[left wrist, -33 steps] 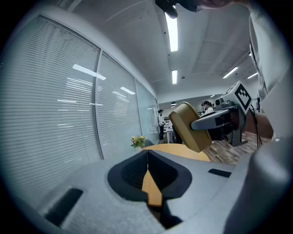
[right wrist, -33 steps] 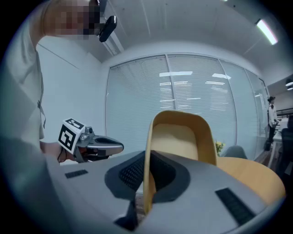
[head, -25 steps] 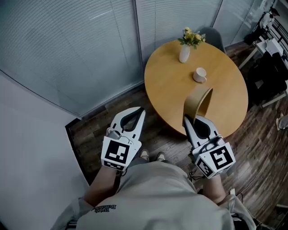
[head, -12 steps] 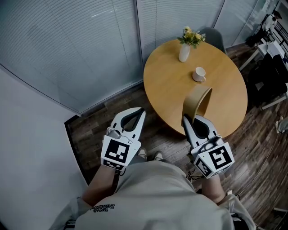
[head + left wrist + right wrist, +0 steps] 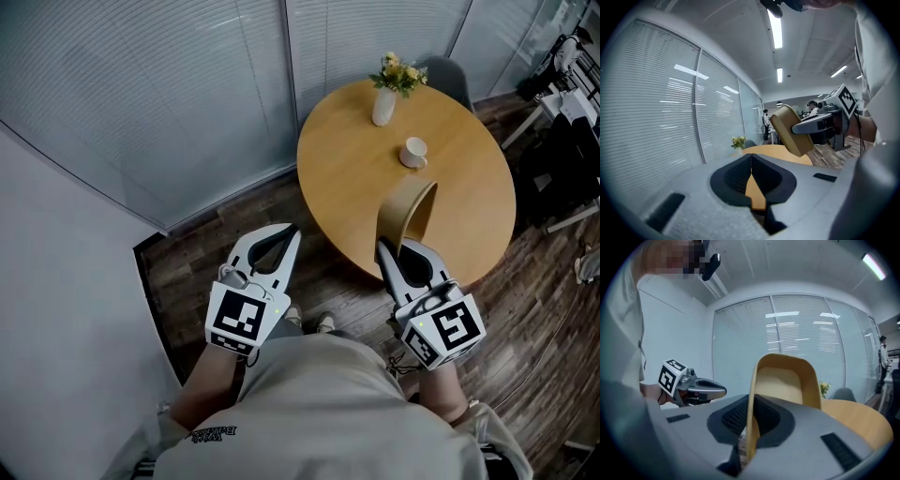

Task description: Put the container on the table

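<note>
Ahead of the right gripper (image 5: 386,249), clamped on the container (image 5: 410,208), the table (image 5: 356,159) has crept nearer for set-down; left gripper (image 5: 292,230) closed, empty.

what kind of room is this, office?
Probably an office meeting corner: glass partition walls with white slatted blinds, a round wooden table holding a white ceramic mug and a white vase of yellow flowers, plus long ceiling strip lights.

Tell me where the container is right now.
In the head view, the tan container is on the right, clamped in the right gripper over the near edge of the round table, nearer the person than the white cup.
</note>
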`<state>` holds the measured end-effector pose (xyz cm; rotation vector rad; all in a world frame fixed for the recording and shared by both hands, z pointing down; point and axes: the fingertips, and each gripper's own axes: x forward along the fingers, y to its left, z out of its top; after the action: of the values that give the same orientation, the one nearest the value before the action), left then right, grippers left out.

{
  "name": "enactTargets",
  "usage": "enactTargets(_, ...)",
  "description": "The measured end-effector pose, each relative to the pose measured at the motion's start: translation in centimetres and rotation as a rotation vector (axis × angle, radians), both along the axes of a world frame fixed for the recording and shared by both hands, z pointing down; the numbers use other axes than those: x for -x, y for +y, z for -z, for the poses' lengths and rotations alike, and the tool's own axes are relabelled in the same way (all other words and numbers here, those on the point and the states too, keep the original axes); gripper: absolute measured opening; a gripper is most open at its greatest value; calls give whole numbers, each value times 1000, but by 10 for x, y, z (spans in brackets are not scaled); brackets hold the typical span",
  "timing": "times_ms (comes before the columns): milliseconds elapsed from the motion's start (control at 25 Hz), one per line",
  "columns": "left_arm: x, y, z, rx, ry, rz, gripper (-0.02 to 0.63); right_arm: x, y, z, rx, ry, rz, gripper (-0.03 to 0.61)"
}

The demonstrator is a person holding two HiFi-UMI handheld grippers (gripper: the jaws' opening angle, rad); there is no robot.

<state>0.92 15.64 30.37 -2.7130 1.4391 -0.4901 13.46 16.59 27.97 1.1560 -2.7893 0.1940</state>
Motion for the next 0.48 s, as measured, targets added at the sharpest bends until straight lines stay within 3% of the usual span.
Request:
enactTargets(360, -6, 3, 1, 2, 5, 36, 21, -4, -2, 0, 5, -29, 35, 32)
enactTargets(480, -10, 5, 2, -13, -27, 45, 21, -8, -4, 2, -6, -30, 44, 32)
